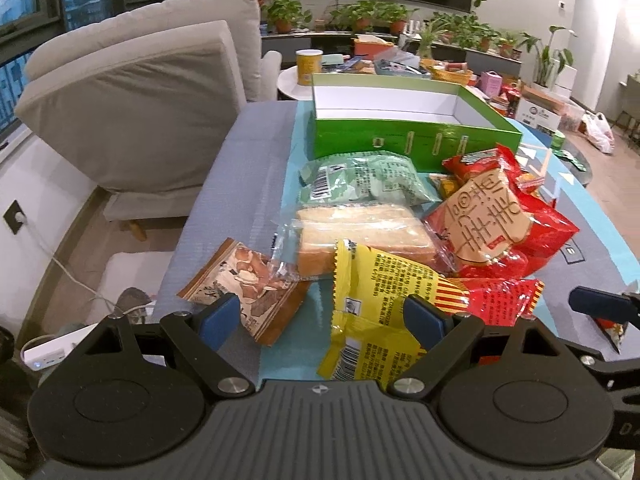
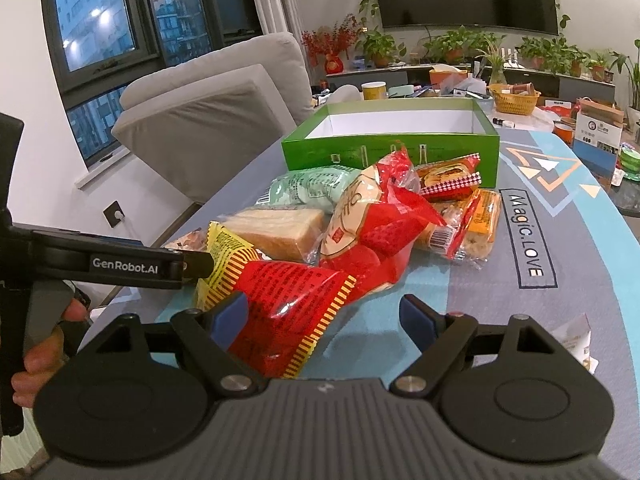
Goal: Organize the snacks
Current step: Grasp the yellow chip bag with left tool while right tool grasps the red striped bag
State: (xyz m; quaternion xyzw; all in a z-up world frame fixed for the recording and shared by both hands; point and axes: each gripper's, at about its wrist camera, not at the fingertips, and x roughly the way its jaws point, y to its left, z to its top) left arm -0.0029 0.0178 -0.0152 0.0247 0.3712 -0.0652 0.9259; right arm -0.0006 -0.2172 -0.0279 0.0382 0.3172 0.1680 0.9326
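Observation:
A pile of wrapped snacks lies on the table in front of an open green box [image 1: 404, 136] [image 2: 384, 148] with a white inside. My left gripper [image 1: 322, 320] is open just above the near edge of the pile, a brown packet [image 1: 248, 288] by its left finger and a yellow-and-red packet [image 1: 384, 292] [image 2: 280, 292] by its right finger. My right gripper [image 2: 324, 320] is open too, its left finger over that same red-and-yellow packet. Behind lie a bread packet [image 1: 360, 232] [image 2: 280, 228], a green packet [image 1: 360, 178] [image 2: 308, 188] and red packets [image 1: 500, 216] [image 2: 376, 216].
The table wears a grey and blue cloth [image 2: 520, 280] printed "Magic.LOVE". A grey sofa [image 1: 140, 92] stands to the left. A side table with a yellow can [image 1: 309, 65], a basket [image 2: 514, 100] and clutter lies beyond the box. A hand [image 2: 44, 344] holds the other gripper's handle at left.

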